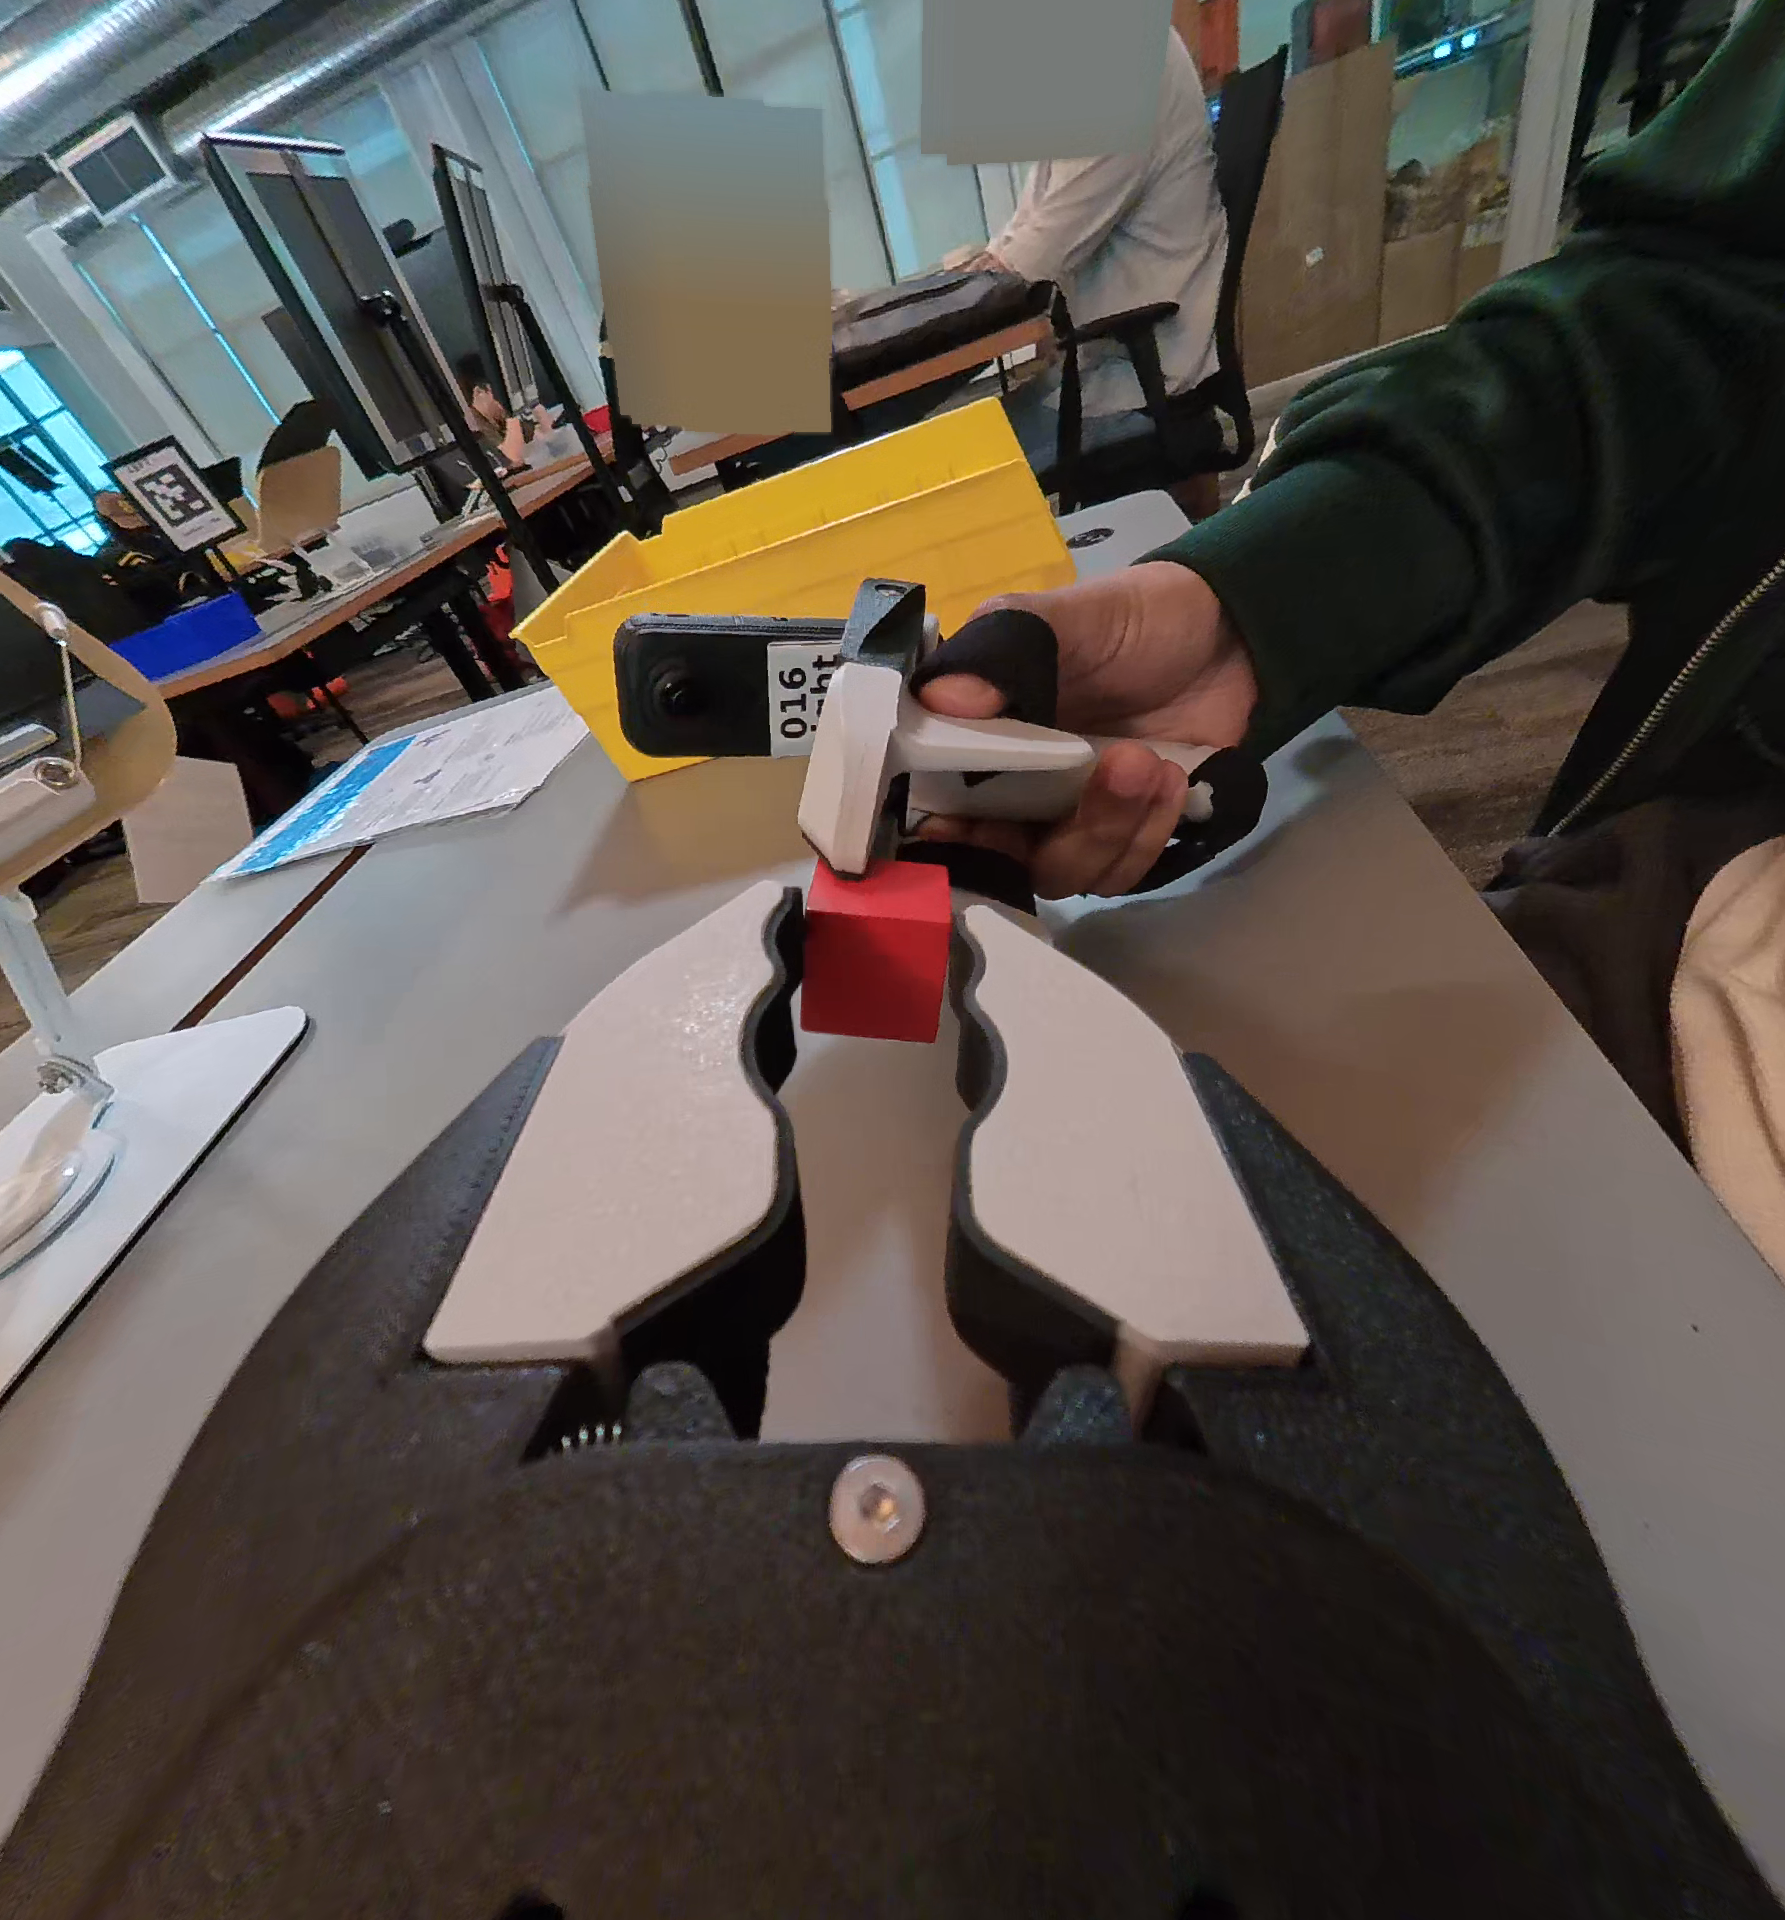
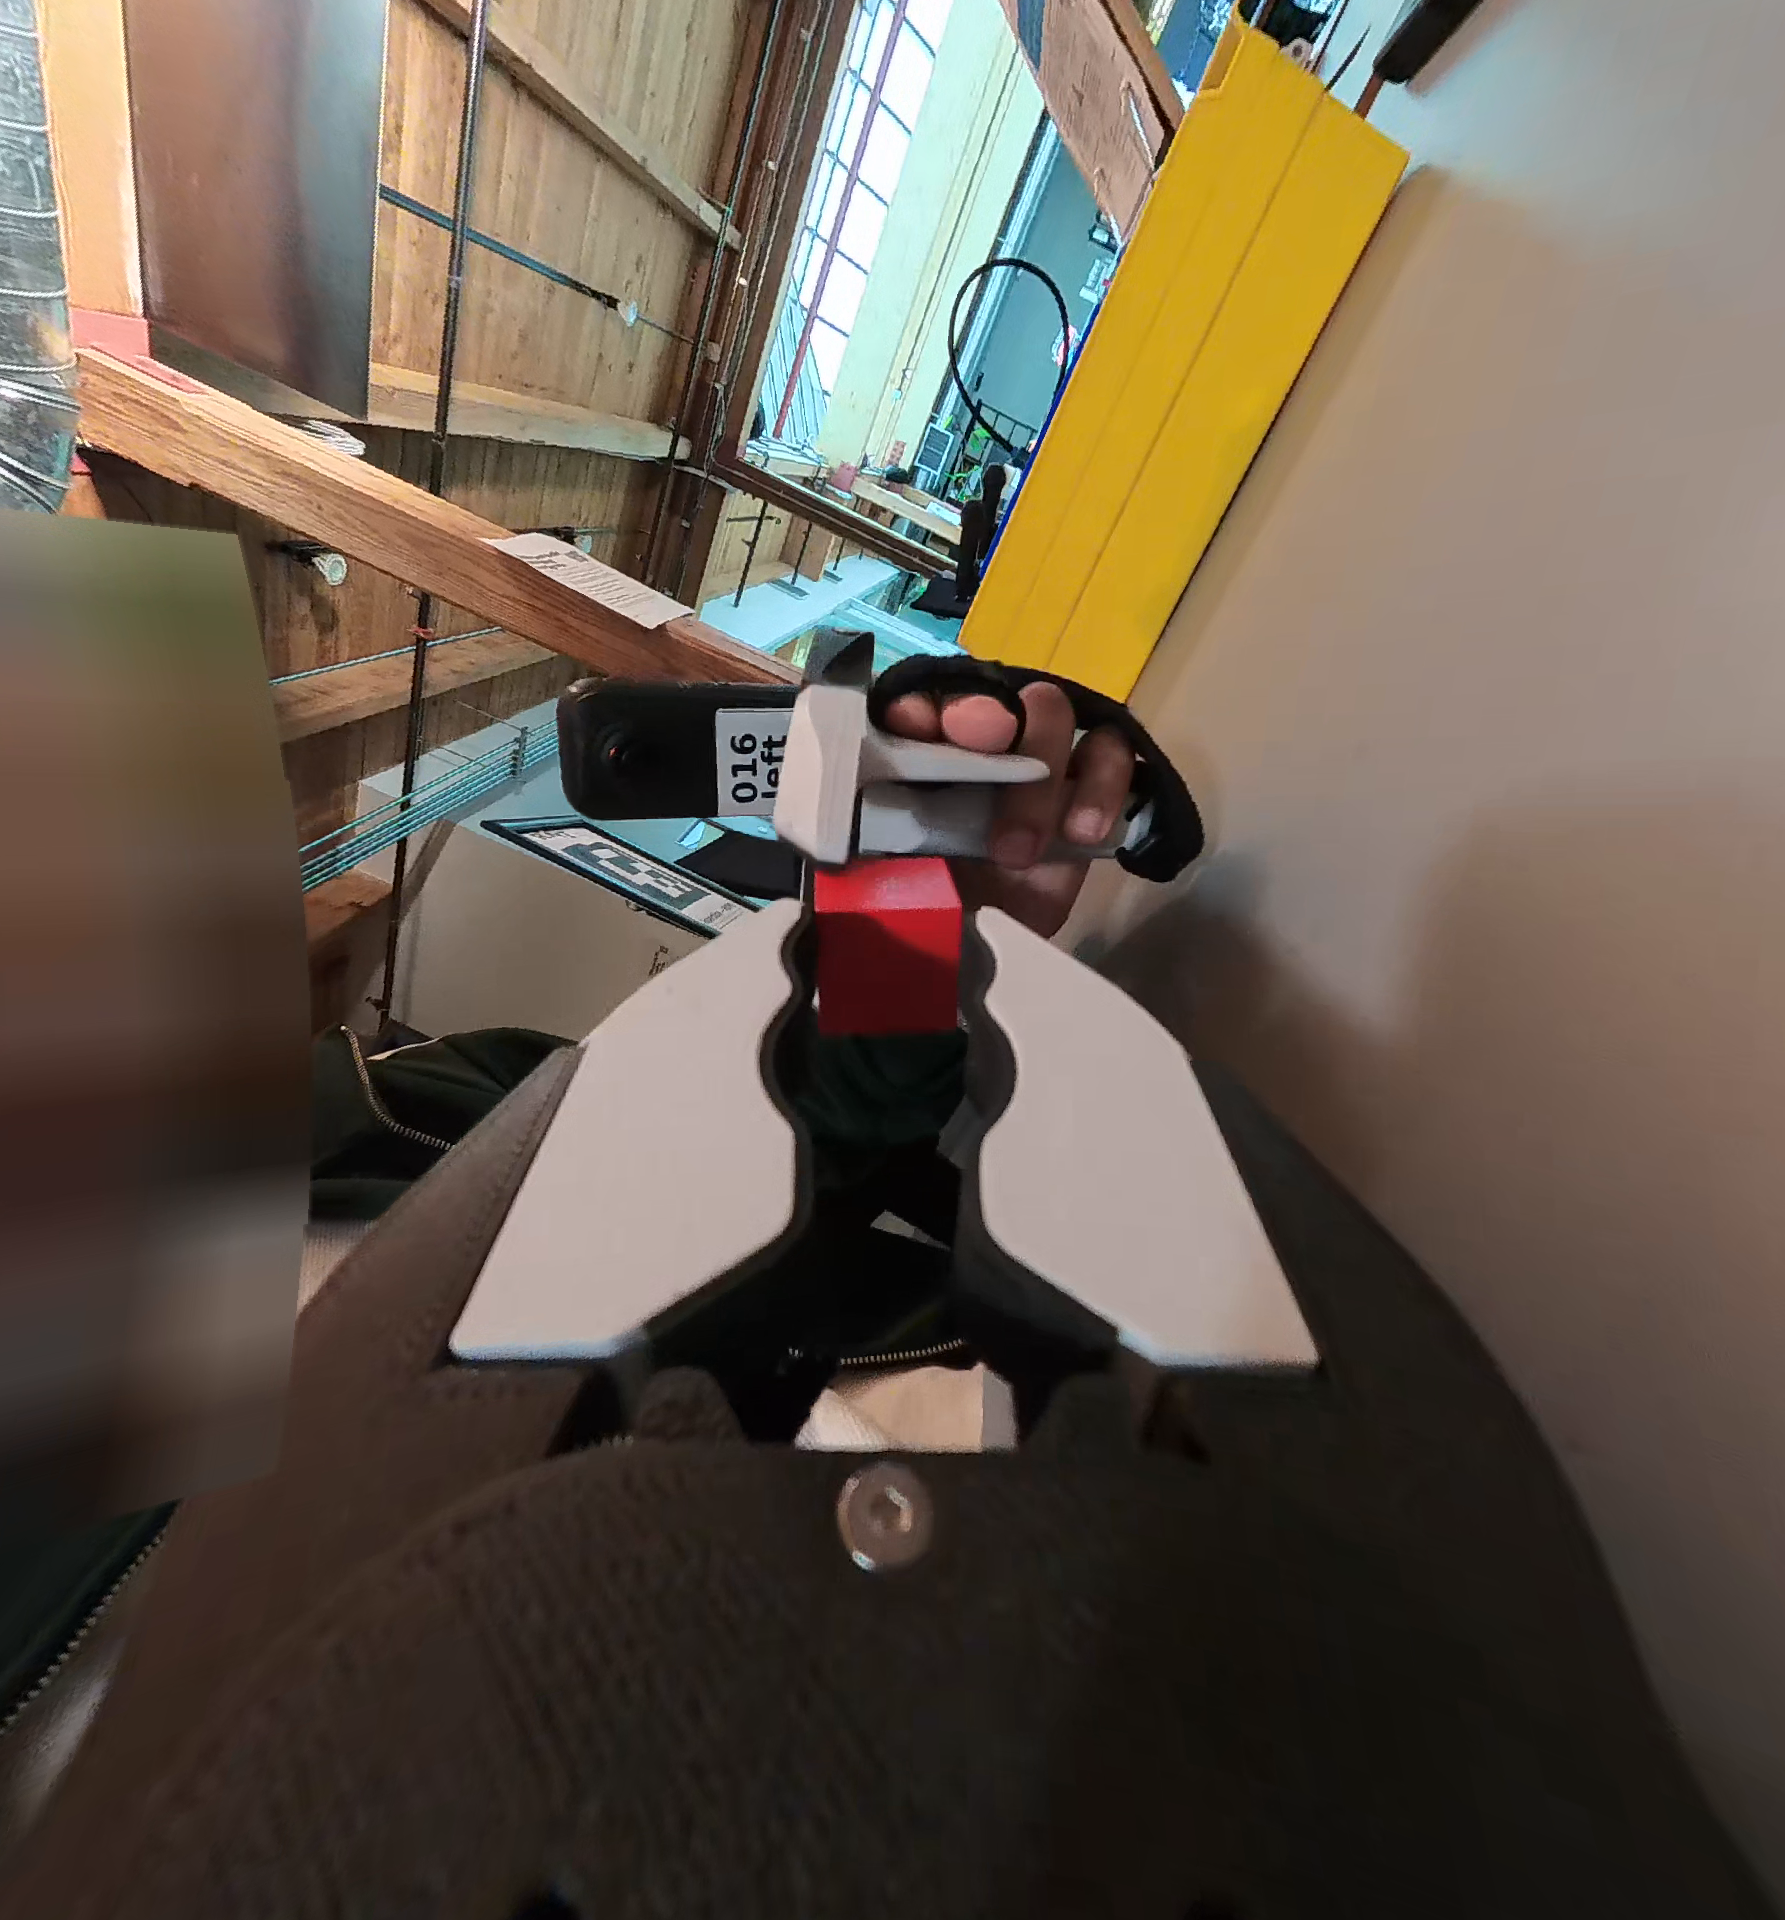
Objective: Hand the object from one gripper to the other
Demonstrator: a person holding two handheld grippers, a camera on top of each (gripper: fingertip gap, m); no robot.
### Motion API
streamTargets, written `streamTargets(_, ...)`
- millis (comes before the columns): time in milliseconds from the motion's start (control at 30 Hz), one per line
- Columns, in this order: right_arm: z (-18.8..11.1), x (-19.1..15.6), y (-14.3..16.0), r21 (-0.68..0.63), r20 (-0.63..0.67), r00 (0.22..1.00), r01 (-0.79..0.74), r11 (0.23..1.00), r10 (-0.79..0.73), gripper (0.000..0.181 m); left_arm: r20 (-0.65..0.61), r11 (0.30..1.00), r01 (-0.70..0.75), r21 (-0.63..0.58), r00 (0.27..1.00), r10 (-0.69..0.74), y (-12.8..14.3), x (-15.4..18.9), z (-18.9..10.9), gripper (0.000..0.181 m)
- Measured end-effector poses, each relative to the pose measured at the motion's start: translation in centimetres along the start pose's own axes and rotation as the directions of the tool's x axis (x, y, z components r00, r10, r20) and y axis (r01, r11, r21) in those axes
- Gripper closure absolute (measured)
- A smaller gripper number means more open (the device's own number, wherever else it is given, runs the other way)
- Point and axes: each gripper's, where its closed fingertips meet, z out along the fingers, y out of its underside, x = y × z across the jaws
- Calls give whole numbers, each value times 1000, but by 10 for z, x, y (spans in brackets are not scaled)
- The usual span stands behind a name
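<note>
Red cube (image 1: 875,966) – smooth, matt faces. Left gripper (image 1: 875,961) – white finger (image 1: 649,1132) plates smooth and satin, black body grainy, rough-textured plastic. Table (image 1: 1387,1091): smooth matt grey. Yellow bin (image 1: 867,540): glossy moulded plastic. Ceiling beams (image 2: 400,520): bare wood, visible grain.

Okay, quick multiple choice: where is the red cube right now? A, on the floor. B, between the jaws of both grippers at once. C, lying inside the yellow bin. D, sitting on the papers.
B: the red cube sits between the left gripper jaws in the left wrist view and between the right gripper jaws in the right wrist view, above the table.
</note>
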Motion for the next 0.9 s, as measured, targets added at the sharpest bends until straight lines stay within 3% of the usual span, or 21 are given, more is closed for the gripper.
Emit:
streamTargets(233,1,0,-1,10,19,1000,-2,1000,2,154,-6,999,43,-16,999,-43,0,-3,-1,154)
streamTargets(400,-4,-4,-15,74,15,998,53,996,-54,138,28,977,214,22,976,-215,0,-18,-7,154)
streamTargets(533,-10,-4,-25,86,-95,950,304,949,-296,130,18,833,540,121,838,-545,0,-37,-18,154)
streamTargets(667,-8,-4,-22,-24,-213,788,587,809,-578,131,-67,679,700,221,705,-706,-5,-47,-26,155)
streamTargets(767,-6,-5,-18,-55,-230,728,653,755,-646,136,-109,633,746,206,660,-743,-4,-44,-25,154)
streamTargets(900,-3,-3,-14,-59,-220,745,634,771,-630,136,-190,573,802,169,597,-779,-9,-35,-19,154)
